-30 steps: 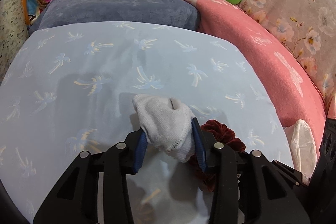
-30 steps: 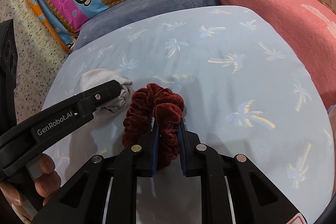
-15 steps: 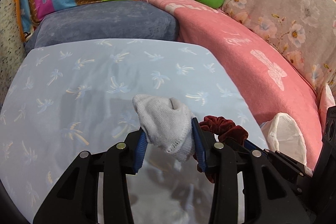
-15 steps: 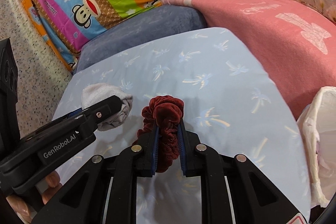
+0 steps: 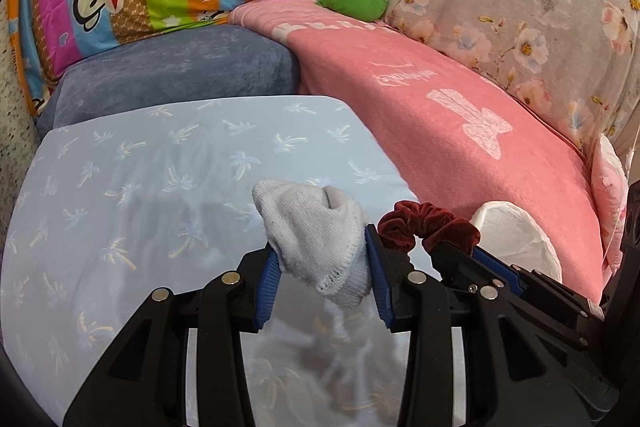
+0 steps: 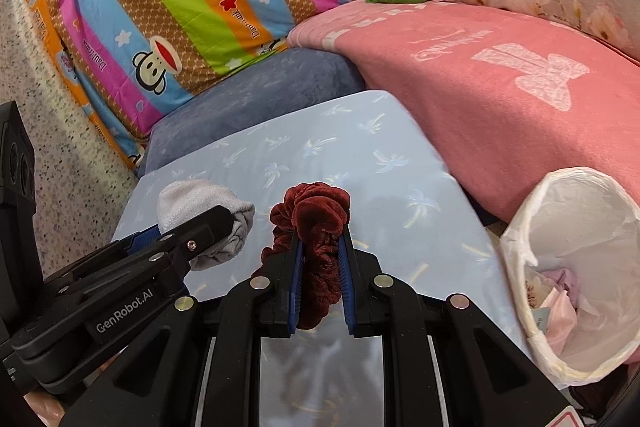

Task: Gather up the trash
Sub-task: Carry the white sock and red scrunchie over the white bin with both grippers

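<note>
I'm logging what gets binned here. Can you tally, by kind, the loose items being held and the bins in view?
Socks: 1, the white sock in the left gripper
Hair scrunchies: 1, the dark red scrunchie in the right gripper
Bins: 1, the lined bin at right, with trash already inside
Total: 3

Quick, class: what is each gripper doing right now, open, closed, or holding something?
Left gripper: closed on the white sock.
Right gripper: closed on the dark red scrunchie.
</note>
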